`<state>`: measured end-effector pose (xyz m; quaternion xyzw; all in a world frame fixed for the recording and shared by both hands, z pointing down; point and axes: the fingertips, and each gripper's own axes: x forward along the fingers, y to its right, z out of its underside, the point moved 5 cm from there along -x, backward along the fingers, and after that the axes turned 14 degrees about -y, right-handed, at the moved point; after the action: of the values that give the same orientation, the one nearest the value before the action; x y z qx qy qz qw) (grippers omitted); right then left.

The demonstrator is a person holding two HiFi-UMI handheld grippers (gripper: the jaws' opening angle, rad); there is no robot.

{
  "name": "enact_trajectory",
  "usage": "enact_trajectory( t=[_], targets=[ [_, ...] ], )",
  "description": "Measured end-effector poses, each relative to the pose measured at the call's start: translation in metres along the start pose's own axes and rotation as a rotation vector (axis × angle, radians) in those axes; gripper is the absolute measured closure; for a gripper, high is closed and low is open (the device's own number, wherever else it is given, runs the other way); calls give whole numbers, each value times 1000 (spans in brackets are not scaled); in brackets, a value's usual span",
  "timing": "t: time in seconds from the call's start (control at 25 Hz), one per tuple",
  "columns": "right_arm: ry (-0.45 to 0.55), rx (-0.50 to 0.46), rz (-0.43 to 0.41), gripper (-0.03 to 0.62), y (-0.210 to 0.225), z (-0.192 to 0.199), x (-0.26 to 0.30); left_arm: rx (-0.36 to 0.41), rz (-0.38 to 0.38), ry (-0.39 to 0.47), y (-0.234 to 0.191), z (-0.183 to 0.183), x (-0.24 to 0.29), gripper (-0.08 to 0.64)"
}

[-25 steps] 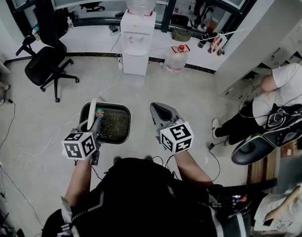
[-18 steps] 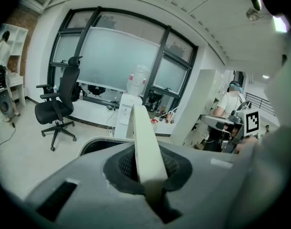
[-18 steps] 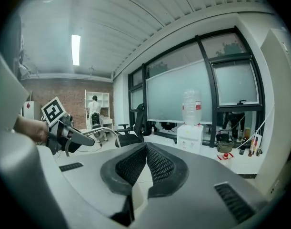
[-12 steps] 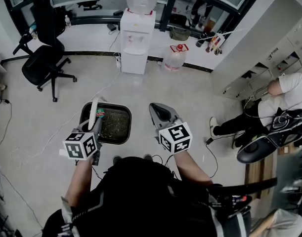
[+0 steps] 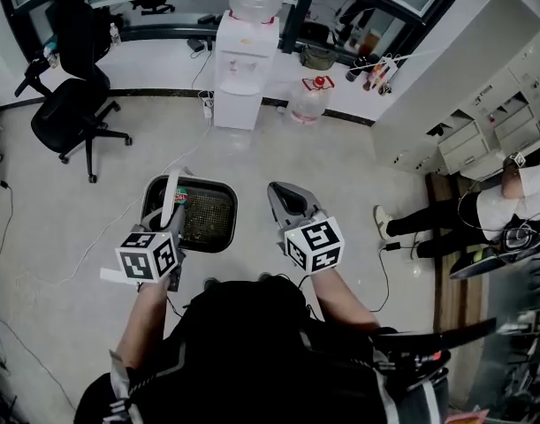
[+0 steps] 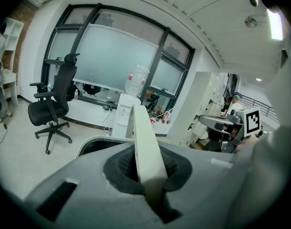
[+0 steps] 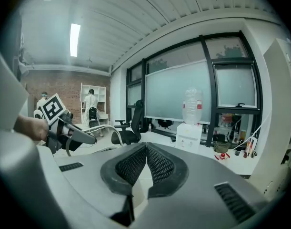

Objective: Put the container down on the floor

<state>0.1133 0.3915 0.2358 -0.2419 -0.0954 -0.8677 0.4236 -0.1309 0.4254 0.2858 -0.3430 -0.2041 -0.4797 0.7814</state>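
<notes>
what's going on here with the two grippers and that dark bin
A person is carrying a dark container by its white handle. The left gripper has its fingers shut on that handle. The container seems to hang just above the floor, in front of the person, so it is not yet set down. The right gripper is beside it with its fingers together and nothing between them.

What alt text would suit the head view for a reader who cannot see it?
From above: the left gripper is shut on the white handle of a dark container; the right gripper beside it is shut and empty. A water dispenser and office chair stand beyond.
</notes>
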Motion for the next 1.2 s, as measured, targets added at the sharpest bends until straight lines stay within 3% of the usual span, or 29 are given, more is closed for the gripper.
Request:
enact_trajectory(
  t=[0.24, 0.52, 0.64, 0.76, 1.2],
  targets=[
    [-17, 24, 15, 583, -9, 0, 14, 66, 9, -12, -14, -8, 1, 540],
    [-7, -4, -10, 583, 8, -13, 48, 48, -24, -26, -34, -20, 18, 540],
    [-11, -76, -21, 583, 21, -19, 68, 26, -54, -33, -38, -31, 32, 539],
    [2, -114, -55, 583, 38, -30, 87, 13, -76, -39, -39, -47, 47, 540],
    [6, -62, -120, 583, 135, -63, 151, -35, -141, -27, -46, -114, 107, 540]
  ],
)
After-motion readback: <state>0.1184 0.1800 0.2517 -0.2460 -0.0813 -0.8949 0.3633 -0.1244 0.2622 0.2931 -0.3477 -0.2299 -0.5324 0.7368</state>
